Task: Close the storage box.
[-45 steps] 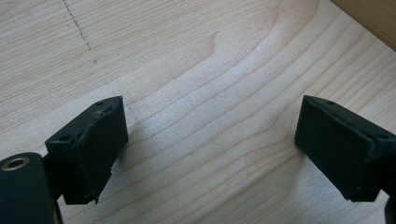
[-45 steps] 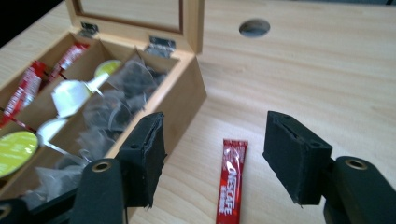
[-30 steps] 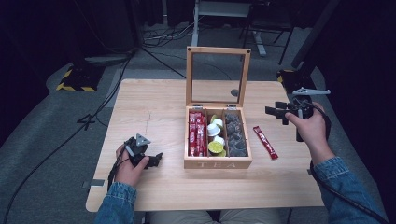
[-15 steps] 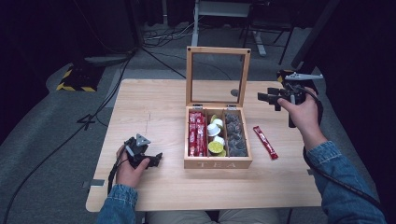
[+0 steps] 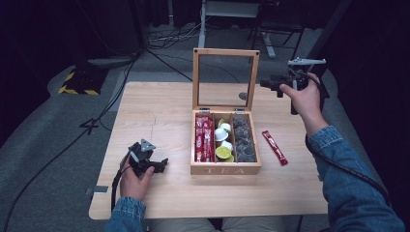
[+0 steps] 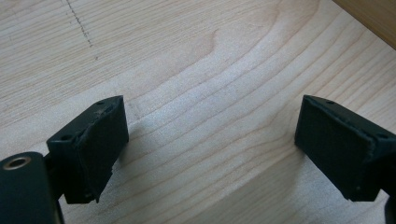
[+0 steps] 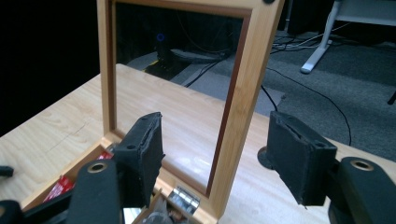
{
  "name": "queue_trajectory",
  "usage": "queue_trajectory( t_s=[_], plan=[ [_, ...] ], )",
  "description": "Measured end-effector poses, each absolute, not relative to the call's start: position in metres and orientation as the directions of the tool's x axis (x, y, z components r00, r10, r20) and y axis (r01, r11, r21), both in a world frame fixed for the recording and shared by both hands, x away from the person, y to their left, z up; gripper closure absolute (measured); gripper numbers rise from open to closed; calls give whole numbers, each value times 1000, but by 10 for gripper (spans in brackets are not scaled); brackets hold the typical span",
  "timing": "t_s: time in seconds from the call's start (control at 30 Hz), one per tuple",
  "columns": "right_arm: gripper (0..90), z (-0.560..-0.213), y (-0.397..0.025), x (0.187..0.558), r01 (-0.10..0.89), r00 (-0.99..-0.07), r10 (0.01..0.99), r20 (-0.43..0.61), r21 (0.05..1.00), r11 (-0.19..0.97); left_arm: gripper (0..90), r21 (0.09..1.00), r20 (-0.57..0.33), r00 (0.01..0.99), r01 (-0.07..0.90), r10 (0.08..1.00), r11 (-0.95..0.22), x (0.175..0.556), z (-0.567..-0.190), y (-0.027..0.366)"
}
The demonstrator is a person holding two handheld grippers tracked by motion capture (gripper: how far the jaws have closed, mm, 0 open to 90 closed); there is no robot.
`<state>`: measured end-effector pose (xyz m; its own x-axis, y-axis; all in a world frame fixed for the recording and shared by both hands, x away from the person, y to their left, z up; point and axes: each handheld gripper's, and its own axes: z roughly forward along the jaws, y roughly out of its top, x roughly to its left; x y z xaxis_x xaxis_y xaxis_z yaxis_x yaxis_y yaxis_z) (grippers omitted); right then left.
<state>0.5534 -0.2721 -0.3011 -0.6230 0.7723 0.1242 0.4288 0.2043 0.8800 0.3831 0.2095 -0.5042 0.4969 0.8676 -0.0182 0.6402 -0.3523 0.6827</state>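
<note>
- Two hand-held grippers are over the wooden table [image 5: 159, 104], one low at the near left, one raised at the far right.
- Nearest, the left gripper [image 5: 162, 165] rests low on the table at its near left part, gripped by the person's left hand [image 5: 134, 177], jaws pointing toward the tea box [image 5: 226, 169].
- In the left gripper view, the left gripper [image 6: 210, 149] has its two black jaws spread wide, with bare wood grain between them and nothing held.
- Just to its right stands the tea box, its front wall marked TEA and its three compartments running front to back.
- Red sachets [image 5: 203, 138] fill the left compartment, small round pods with white and green tops [image 5: 224, 143] the middle one, dark pods [image 5: 243, 140] the right one.
- On the table just right of the box lies a single red sachet [image 5: 274, 147], slanted and apart from the box wall.
- Farther back, the box's glass lid [image 5: 226, 79] stands upright on its hinges at the rear edge.
- Farthest, the right gripper [image 5: 263, 85] is held up off the table by the person's right hand [image 5: 303, 100], level with the lid's right frame.
- In the right gripper view, the right gripper [image 7: 215, 154] has its jaws wide apart on either side of the lid's wooden side frame [image 7: 240, 102]; neither jaw looks to be touching it, though I cannot tell for sure.
- A metal hinge [image 7: 184, 199] shows at the foot of that frame.
</note>
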Motion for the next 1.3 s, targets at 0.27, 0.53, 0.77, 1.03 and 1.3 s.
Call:
queue_trajectory(
  t_s=[0.27, 0.53, 0.77, 1.03, 1.3],
  plan=[
    [375, -295, -263, 583, 398, -629, 771, 102, 894, 207, 100, 684, -24, 491, 643, 871, -344, 382, -504, 209],
    [376, -298, -258, 608, 420, -619, 778, 108, 883, 212, 100, 683, -24, 490, 644, 872, -343, 382, -504, 209],
    [377, -305, -253, 625, 424, -615, 781, 107, 880, 213, 100, 685, -30, 488, 645, 872, -338, 382, -505, 209],
    [386, -310, -247, 634, 423, -619, 778, 108, 881, 214, 99, 683, -27, 491, 645, 871, -343, 382, -504, 209],
    [402, -314, -239, 639, 435, -631, 766, 124, 874, 217, 99, 683, -26, 492, 645, 870, -344, 382, -504, 209]
  ],
)
